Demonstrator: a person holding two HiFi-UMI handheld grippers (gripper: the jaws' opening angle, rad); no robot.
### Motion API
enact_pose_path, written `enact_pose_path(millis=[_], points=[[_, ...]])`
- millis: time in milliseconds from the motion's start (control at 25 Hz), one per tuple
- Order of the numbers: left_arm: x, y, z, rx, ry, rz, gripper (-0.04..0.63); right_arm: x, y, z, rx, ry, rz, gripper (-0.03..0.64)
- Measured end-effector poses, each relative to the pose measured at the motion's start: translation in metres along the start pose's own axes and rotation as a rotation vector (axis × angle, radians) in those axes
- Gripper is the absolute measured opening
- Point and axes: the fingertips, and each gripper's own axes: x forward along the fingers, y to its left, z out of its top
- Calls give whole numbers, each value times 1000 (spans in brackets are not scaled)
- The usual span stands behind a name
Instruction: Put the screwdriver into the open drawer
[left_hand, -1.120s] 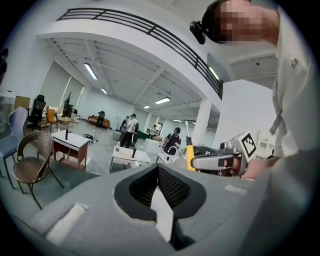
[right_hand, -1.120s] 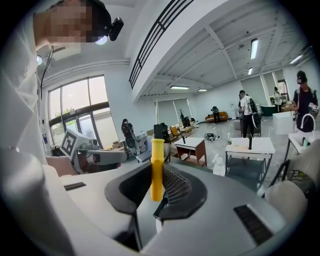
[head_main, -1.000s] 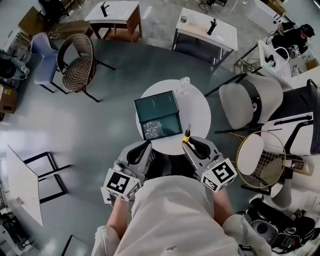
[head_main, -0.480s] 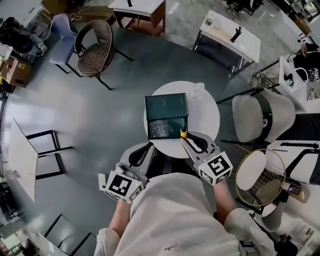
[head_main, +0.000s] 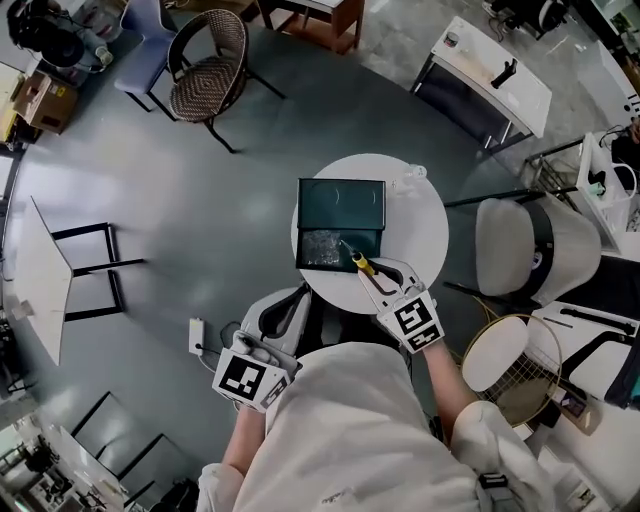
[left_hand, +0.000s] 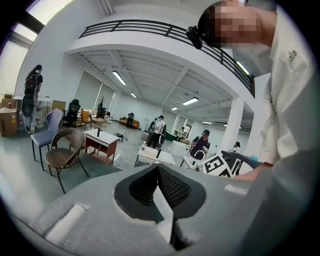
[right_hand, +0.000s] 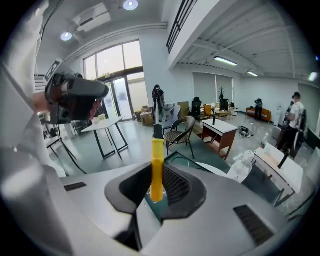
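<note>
Right gripper (right_hand: 156, 176): clamped on the yellow handle, one jaw on each side of it. It sits at the near right edge of the round table (head_main: 420, 235).
Screwdriver (head_main: 358, 262): in the air, in the right gripper's grasp. The handle sticks out past the jaw tips, and the thin shaft points far-left toward the drawer. In the head view its tip appears to reach over the drawer's near right corner.
Step in hand: carrying the tool to the drawer. I judge the approach almost done and the release not yet made.
Next move: likely a short push far-left until the whole tool is over the drawer cavity. Then lower it, lay it flatter so the shaft clears the front wall, and part the jaws.
Open drawer (head_main: 322, 250): pulled out toward the near side of the dark green box (head_main: 341, 204), just far-left of the right gripper. Something shiny and crinkled lies inside; I cannot tell what.
Left gripper (left_hand: 159, 172): jaws together with nothing between them. It is held off the table at its near left, close to the person's body, well apart from the drawer.
</note>
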Motion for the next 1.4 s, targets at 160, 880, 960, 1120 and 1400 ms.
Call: enact_pose_path(millis=[160, 880, 960, 1120, 1400], points=[[4, 1, 0, -24, -10, 39, 12, 23, 1, -23, -86, 83, 45, 74], [6, 6, -17, -105, -15, 180, 12, 111, -17, -124, -262, 418, 103, 72], [6, 7, -18, -111, -13, 184, 12, 119, -19, -134, -261, 460, 100, 72], [7, 8, -20, -121, -11, 189, 12, 133, -21, -149, -273, 526, 104, 74], [10, 9, -23, -121, -10, 194, 12, 155, -26, -172, -299, 631, 75, 74]])
